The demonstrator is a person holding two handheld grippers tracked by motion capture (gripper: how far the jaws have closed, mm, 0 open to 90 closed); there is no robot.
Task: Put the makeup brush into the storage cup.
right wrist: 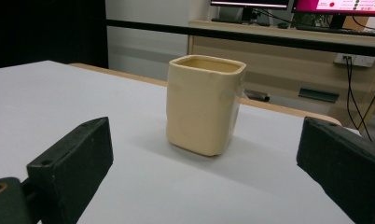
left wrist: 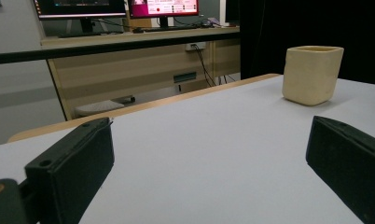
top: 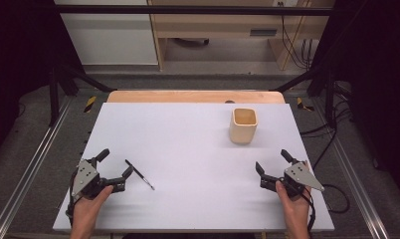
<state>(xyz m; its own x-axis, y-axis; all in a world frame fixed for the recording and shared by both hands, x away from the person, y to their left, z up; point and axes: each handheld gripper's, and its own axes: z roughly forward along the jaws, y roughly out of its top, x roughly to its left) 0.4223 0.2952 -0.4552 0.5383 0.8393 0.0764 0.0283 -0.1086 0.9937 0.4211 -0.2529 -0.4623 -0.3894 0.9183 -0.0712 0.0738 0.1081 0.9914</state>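
A cream square cup [top: 244, 125] stands upright on the white table top [top: 188, 144], right of centre. A thin black pen [top: 140, 175] lies flat near the front left. My left gripper [top: 117, 162] rests at the front left corner, open, its nearer jaw just left of the pen and nothing between the jaws. In the left gripper view the cup [left wrist: 311, 74] stands far off at upper right, beyond the open left gripper [left wrist: 209, 177]. My right gripper [top: 271, 160] sits open at the front right. Its own view has the cup [right wrist: 204, 105] straight ahead of the right gripper [right wrist: 204, 182].
A wooden strip [top: 195, 96] runs along the table's far edge. Metal rails [top: 34, 154] flank the table, with cables [top: 332, 144] on the floor at right. A desk with monitors [left wrist: 162, 7] stands beyond the table.
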